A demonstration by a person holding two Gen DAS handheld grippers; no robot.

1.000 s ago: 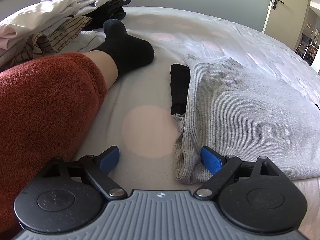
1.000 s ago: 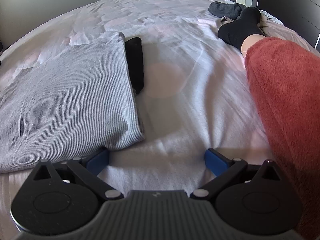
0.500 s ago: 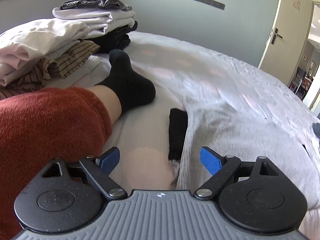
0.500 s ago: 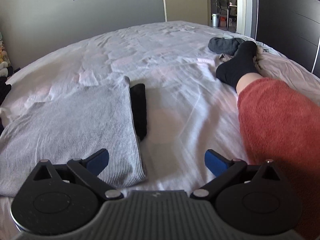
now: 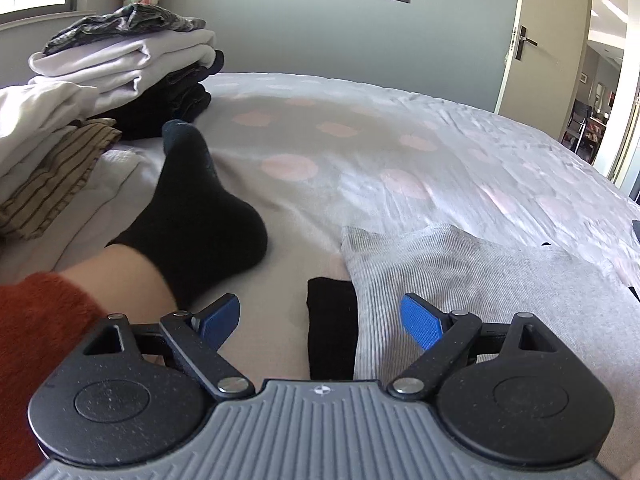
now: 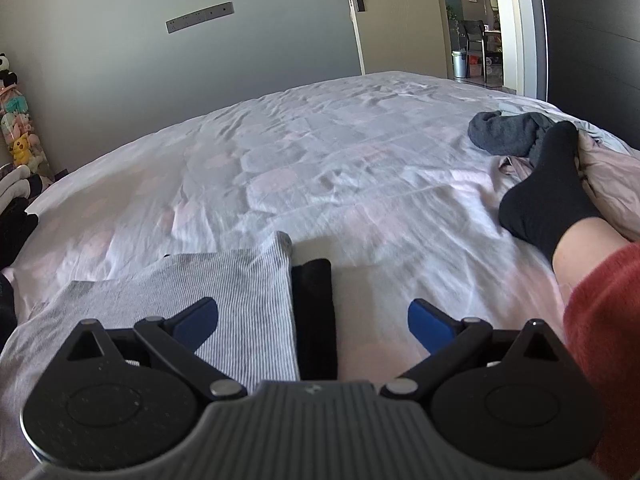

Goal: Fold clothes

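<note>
A: Both cameras have lifted since a second ago. Then the grey top filled the lower frames with its hem just at the blue pads. Now it sits lower and smaller, and wall and door show above the bed.

B: Left hand-held gripper (image 5: 320, 318)?

A: Jaws spread wide, nothing between them. Held above the bed, touching no cloth. Its right pad (image 5: 420, 322) hangs over the grey top; the left pad sits before the person's black sock (image 5: 204, 220).

B: Right hand-held gripper (image 6: 313, 322)?

A: Same. Wide apart, empty, clear of the fabric. Left pad (image 6: 198, 318) over grey ribbing, right pad over bare sheet.

B: Where is the garment?

A: Grey ribbed top (image 5: 480, 280), folded flat on the bed (image 5: 360, 140), just beyond both grippers. In the right view it (image 6: 224, 284) lies left of centre.

B: Anything beside it?

A: Black folded piece (image 5: 332, 332), narrow, lying along the grey top's edge, partly tucked under it. Same strip in the right view (image 6: 314, 312).

B: Further out?

A: Person's leg in a rust fleece trouser leg (image 5: 36, 340) at the left view's edge. Beyond the sock, a stack of folded clothes (image 5: 120, 64), white over dark, with a striped piece (image 5: 52, 184) nearer. In the right view, a dark grey bundle (image 6: 508, 132) lies past the other foot.
</note>
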